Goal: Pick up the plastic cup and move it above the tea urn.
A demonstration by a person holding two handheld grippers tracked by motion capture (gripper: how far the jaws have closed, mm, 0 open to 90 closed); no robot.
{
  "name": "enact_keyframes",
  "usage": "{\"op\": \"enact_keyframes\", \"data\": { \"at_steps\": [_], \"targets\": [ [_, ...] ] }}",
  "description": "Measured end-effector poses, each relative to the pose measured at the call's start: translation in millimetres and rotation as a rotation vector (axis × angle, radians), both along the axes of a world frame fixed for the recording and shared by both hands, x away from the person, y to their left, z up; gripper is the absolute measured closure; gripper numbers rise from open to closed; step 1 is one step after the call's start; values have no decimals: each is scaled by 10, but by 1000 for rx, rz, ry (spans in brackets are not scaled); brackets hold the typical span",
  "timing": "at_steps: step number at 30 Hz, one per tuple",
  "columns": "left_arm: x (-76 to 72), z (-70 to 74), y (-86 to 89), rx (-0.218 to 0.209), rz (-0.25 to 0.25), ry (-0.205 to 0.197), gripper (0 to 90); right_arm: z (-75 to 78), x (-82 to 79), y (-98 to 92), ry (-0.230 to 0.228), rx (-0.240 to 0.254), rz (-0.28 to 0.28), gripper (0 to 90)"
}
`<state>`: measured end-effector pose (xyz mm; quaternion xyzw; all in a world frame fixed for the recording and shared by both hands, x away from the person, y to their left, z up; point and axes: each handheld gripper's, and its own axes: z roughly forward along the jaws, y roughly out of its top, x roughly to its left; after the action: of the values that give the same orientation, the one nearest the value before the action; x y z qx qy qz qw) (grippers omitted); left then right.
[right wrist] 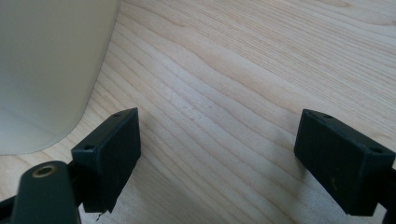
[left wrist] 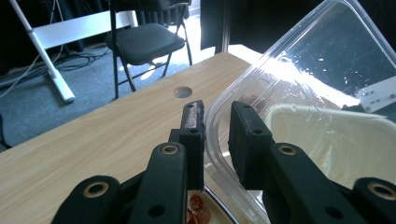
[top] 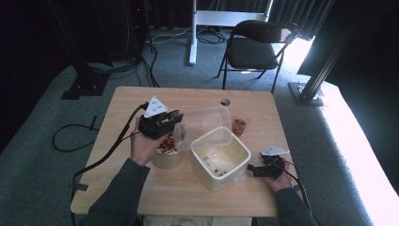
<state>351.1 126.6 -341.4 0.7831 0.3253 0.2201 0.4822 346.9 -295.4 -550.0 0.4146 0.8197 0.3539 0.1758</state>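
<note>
The left gripper pinches the rim of a clear plastic lid, its jaws nearly closed on the thin edge, holding the lid tilted above the white tub. Just left of the tub, under that hand, sits a paper cup with red pieces inside. The right gripper rests on the wooden table just right of the tub, jaws spread wide and holding nothing. A small cup of red sauce stands behind the tub.
</note>
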Motion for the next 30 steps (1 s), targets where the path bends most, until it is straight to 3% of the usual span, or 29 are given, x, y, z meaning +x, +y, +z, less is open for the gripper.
{"op": "enact_keyframes", "data": {
  "at_steps": [2, 4, 9, 22, 30],
  "targets": [
    [-10, -7, -11, -25, -60, 18, 713, 0, 0, -1, 0, 0, 1, 141],
    [-47, -16, -29, -36, -91, 10, 644, 0, 1, -1, -1, 0, 1, 141],
    [-65, -29, -29, -48, -112, 8, 584, 0, 1, -1, 0, 0, 1, 141],
    [-113, -114, 211, -45, -48, -19, 533, 0, 5, -5, -1, 0, 6, 141],
    [-252, -241, 388, -34, -34, -41, 499, -1, 10, 6, 3, -3, 8, 121]
  ]
}}
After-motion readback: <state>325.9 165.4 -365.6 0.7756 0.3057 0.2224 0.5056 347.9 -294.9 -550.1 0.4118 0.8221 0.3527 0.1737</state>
